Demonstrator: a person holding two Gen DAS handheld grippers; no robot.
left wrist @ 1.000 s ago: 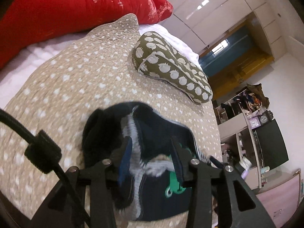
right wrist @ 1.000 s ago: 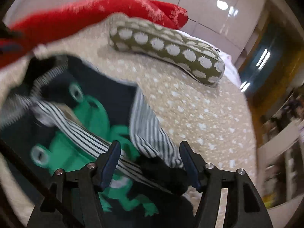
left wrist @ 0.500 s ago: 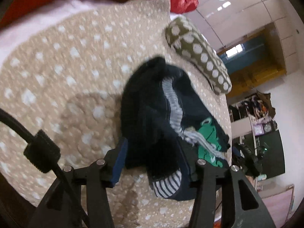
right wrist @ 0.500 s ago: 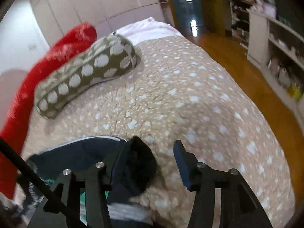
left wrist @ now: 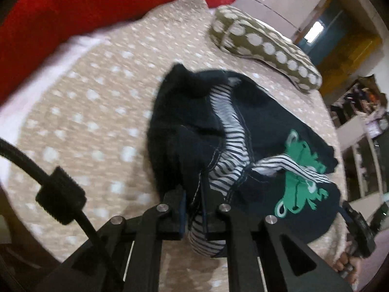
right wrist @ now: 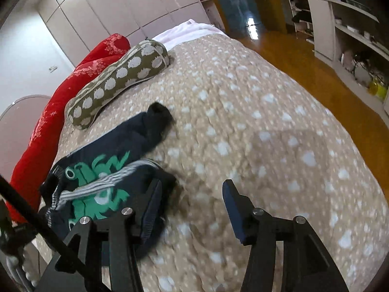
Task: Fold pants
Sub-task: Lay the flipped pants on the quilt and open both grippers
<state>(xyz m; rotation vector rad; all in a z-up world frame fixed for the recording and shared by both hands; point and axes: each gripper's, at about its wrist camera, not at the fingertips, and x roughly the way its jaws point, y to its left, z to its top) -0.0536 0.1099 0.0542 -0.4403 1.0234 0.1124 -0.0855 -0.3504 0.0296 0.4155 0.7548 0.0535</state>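
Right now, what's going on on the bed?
A person with a gripper in each hand is folding small dark pants with a green frog print on the spotted bedspread. The left gripper has its jaws shut on the striped hem. The right gripper is open beside the pants, holding nothing.

red pillow (left wrist: 97,2) cut off by frame edge, bedspread (left wrist: 85,102) motion-blurred, shelf clutter (right wrist: 359,56) indistinct
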